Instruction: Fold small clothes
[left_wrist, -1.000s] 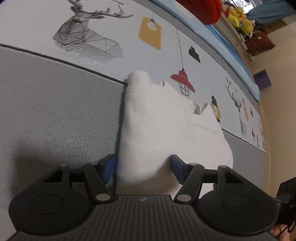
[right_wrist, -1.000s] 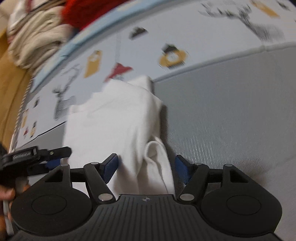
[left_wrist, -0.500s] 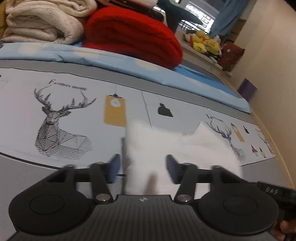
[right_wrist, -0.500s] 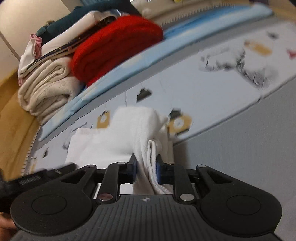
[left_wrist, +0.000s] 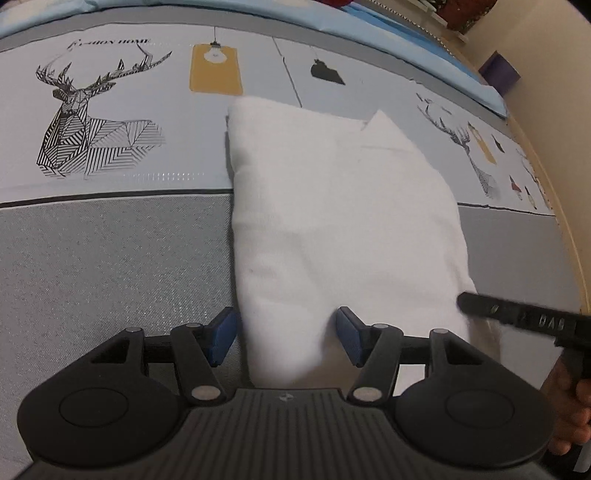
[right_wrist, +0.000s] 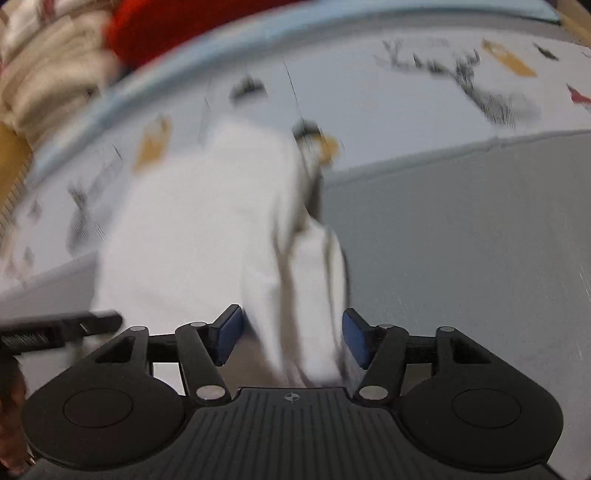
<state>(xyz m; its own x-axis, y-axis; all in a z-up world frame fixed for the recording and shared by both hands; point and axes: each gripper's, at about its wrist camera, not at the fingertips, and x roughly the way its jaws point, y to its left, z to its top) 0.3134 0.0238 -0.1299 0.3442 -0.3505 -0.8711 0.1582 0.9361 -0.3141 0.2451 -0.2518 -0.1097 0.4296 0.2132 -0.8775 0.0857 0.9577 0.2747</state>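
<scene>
Lying on a bed with a grey and pale-blue printed cover (left_wrist: 110, 258), the folded white cotton garment (left_wrist: 332, 206) stretches away from both cameras, its far end over the printed band with the black line-drawn deer (left_wrist: 88, 125) and the yellow lamp tag (left_wrist: 216, 70), its near end on the plain grey part.

The left tongs (left_wrist: 286, 336) stand partly open, blue pads on either side of the garment's near left edge; the cloth runs between them with a gap showing at each pad, so nothing is pinched. Their jaws have just been closing a little.

The right tongs (right_wrist: 291, 338) also stand partly open around the garment's near right edge, where a thick rolled hem (right_wrist: 317, 280) hangs between the blue pads. Those jaws have just been opening again after a tight pinch, and the pads now sit clear of the cloth. The right wrist view is blurred, so finer detail of the fold there cannot be told.

Each tool shows in the other's view as a black bar at the frame edge, with part of a hand (left_wrist: 569, 402) behind it. Stacked cream blankets (right_wrist: 44, 74) and a red one (right_wrist: 177, 22) lie at the far side of the bed.
</scene>
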